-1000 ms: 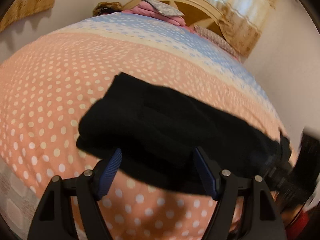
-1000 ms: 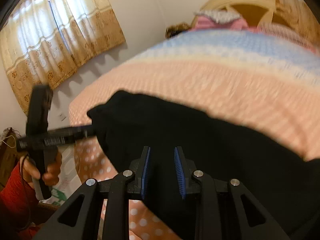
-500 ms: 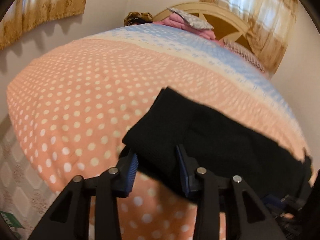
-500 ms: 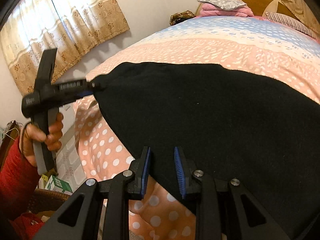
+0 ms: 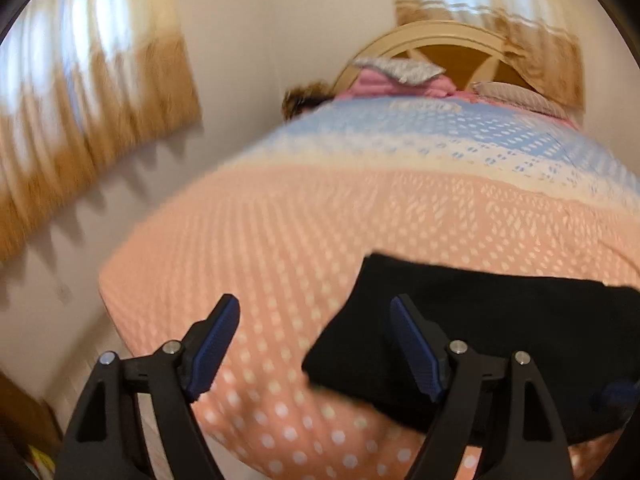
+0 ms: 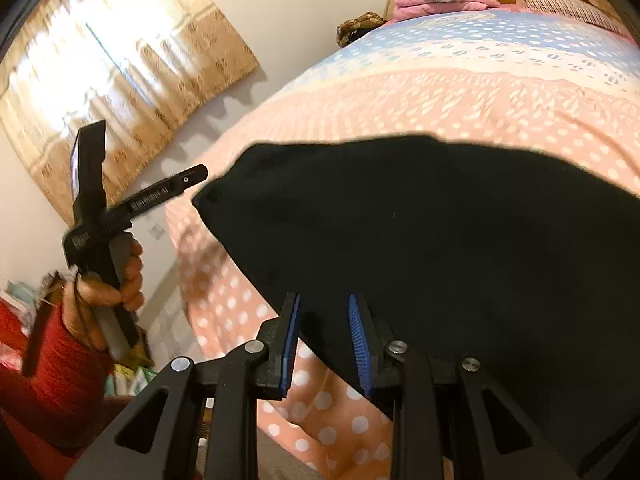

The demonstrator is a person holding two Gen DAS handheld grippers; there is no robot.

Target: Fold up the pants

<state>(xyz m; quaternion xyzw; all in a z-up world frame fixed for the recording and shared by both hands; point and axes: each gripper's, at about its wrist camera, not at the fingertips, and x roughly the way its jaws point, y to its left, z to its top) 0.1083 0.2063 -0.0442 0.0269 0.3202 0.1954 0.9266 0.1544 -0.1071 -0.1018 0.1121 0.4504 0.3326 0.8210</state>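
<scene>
1. Left tongs: spread wide, empty, off the pants' left corner.
2. Pants: black, soft, limp, seemingly light; lying folded on the bed near its foot edge. Best hold judged at corners.
3. Right tongs: nearly closed at the pants' near edge; grip cannot be told.

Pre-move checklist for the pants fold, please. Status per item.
1. Left hand-held gripper open: ok.
2. Left hand-held gripper off the pants: ok, its tip is beside the corner, apart.
3. Right hand-held gripper grip on pants edge: cannot tell, jaws narrowly apart.
4. Pants on bedspread: ok.
5. Layers aligned: cannot tell, cloth is all black.
</scene>
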